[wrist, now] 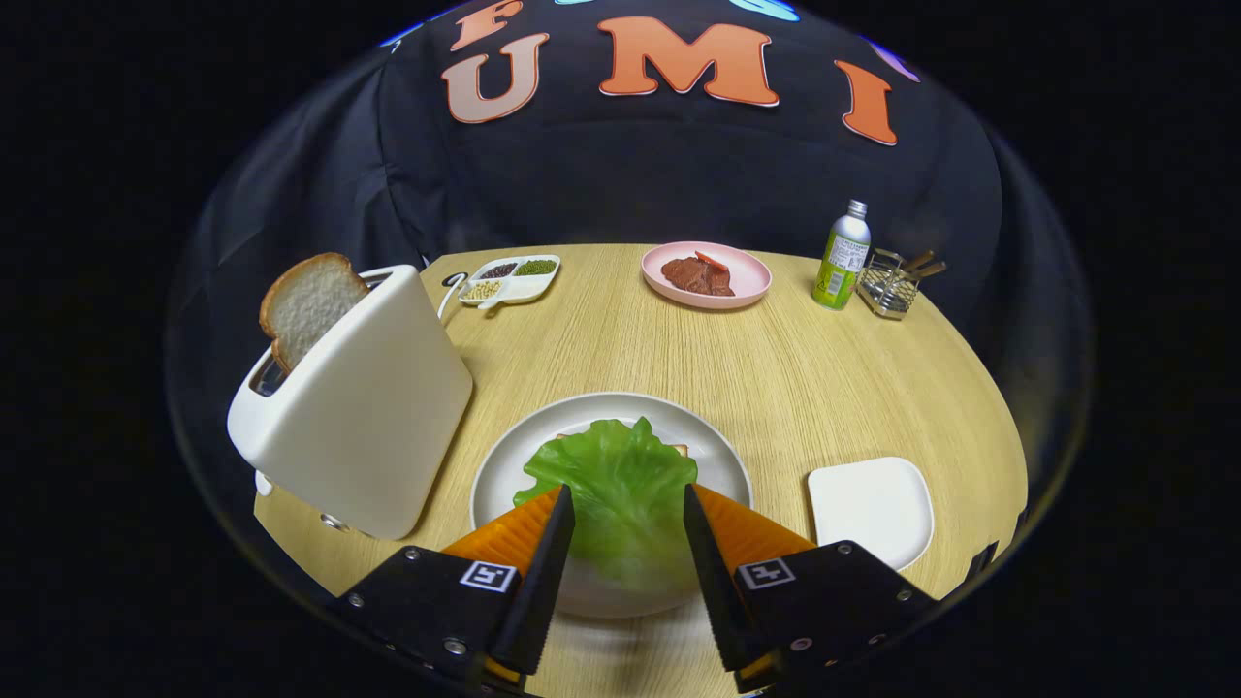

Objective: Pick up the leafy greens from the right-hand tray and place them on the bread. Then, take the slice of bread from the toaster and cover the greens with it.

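**Greens down on the bread; toaster slice next**

Gripper view: gripper [628, 512] hanging low over the round white plate [504, 465], fingers spread apart with the lettuce leaf [620, 475] showing in the gap between them. No sign of either finger pressing the leaf; looks let go, though the near end of the leaf blurs out between the finger bases, so hard to be fully sure. Leaf lying flat on the plate, covering a bread slice whose crust edge [679, 449] just peeks out at the far right rim of the leaf. Right-hand square white tray [871, 506] sitting beside the plate, nothing on it. White toaster [361, 407] just left of the plate, a slice of bread [308, 302] standing up out of its slot, well proud of the top and untouched.

Beyond the plate, far across the wooden table [776, 368]: a divided dish of beans [511, 278], a pink plate of meat [708, 274], a green bottle [842, 256] and a wire holder [890, 286] next to it.

Judged stage: first half done, second half not yet begun. Next move likely calling for a lift clear of the leaf, a swing left and up toward the toaster, then a pinch across the flat faces of the standing slice above the slot, gently enough not to crush it.
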{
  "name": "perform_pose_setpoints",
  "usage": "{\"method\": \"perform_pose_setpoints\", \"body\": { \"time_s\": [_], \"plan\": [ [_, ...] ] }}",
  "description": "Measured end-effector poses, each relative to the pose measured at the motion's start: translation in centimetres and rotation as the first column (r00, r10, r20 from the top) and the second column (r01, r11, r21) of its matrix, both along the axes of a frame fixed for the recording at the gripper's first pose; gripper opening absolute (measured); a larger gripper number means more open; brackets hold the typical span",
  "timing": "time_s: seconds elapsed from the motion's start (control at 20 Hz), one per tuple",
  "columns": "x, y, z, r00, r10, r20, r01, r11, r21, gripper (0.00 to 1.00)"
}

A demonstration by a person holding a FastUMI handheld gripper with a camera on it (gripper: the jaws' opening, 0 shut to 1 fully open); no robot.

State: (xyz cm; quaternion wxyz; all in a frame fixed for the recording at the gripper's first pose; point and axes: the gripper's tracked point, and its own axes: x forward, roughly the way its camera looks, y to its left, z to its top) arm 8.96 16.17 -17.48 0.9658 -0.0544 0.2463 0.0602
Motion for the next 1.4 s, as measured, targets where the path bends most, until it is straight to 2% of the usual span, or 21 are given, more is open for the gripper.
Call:
{"method": "perform_pose_setpoints", "body": {
  "time_s": [0.35, 1.05, 1.4],
  "plan": [
    [-0.7, 3.6, 5.7, 0.996, 0.011, 0.089, -0.01, 1.0, -0.005, 0.98],
    [-1.7, 16.3, 14.0, 0.97, 0.123, 0.209, -0.13, 0.991, 0.018, 0.98],
    [-1.5, 21.1, 12.8, 0.971, 0.154, 0.181, -0.161, 0.987, 0.026, 0.98]
  ]
}}
